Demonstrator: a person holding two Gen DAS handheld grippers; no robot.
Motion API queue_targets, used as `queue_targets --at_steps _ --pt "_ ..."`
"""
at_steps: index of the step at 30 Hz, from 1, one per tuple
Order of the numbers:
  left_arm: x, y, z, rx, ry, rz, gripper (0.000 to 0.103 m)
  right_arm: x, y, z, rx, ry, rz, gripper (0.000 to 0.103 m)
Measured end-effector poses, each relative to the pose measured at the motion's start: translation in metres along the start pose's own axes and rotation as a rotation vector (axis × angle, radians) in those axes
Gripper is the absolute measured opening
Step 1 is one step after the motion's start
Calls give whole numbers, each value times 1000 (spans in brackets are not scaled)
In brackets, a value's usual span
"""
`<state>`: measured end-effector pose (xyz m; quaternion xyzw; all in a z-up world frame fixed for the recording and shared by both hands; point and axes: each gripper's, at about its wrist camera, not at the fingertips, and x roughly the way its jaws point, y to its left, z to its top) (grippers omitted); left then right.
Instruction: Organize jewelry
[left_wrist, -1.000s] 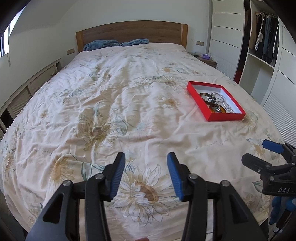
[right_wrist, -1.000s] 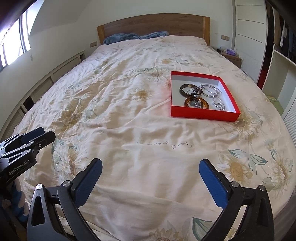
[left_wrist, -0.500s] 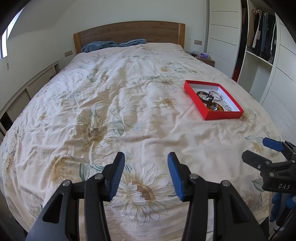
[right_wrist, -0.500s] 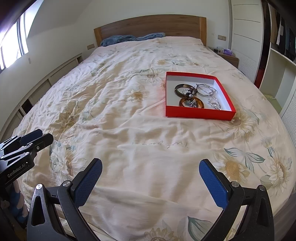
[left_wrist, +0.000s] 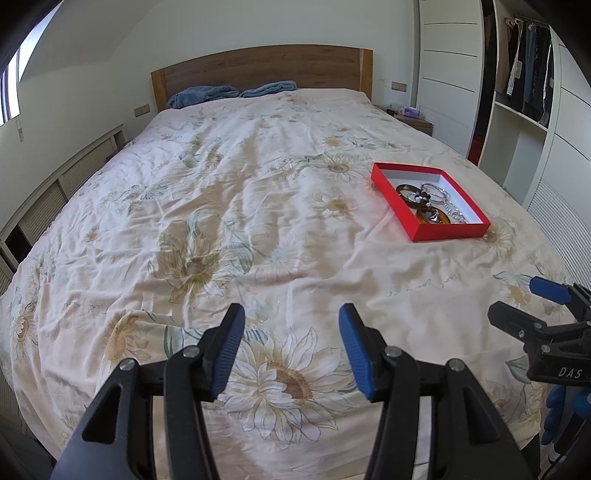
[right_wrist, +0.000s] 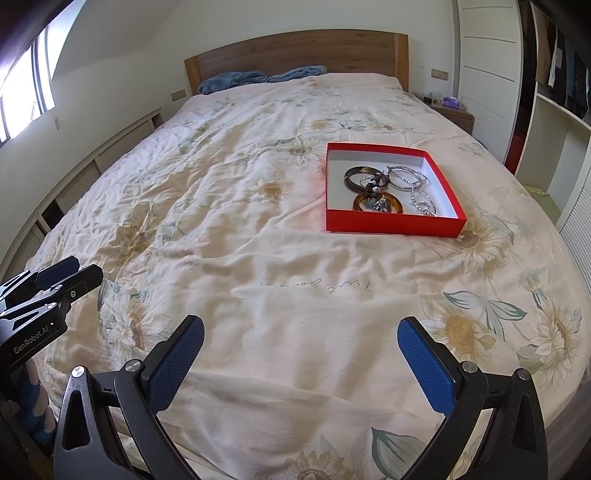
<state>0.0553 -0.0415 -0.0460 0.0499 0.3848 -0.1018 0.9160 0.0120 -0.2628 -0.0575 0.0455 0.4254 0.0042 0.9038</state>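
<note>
A red box with a white inside lies on the bed's right half; it also shows in the left wrist view. In it lie brown bangles, silver hoops and a silver chain. My left gripper is open and empty over the bed's near edge, far from the box. My right gripper is wide open and empty, also near the bed's front edge, with the box ahead and to the right. Each gripper shows at the edge of the other's view.
The bed has a floral sunflower duvet, a wooden headboard and blue pillows. A nightstand and a white wardrobe with hanging clothes stand on the right. Low cabinets run along the left wall.
Both grippers have drawn back slightly from the bed, so the red box looks a little farther away. Both stay open and empty.
</note>
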Motion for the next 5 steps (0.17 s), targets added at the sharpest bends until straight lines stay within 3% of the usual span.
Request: queue_targets --at_steps 5 --pt "-5 0 2 2 -16 13 51 0 -1 0 1 0 -1 103"
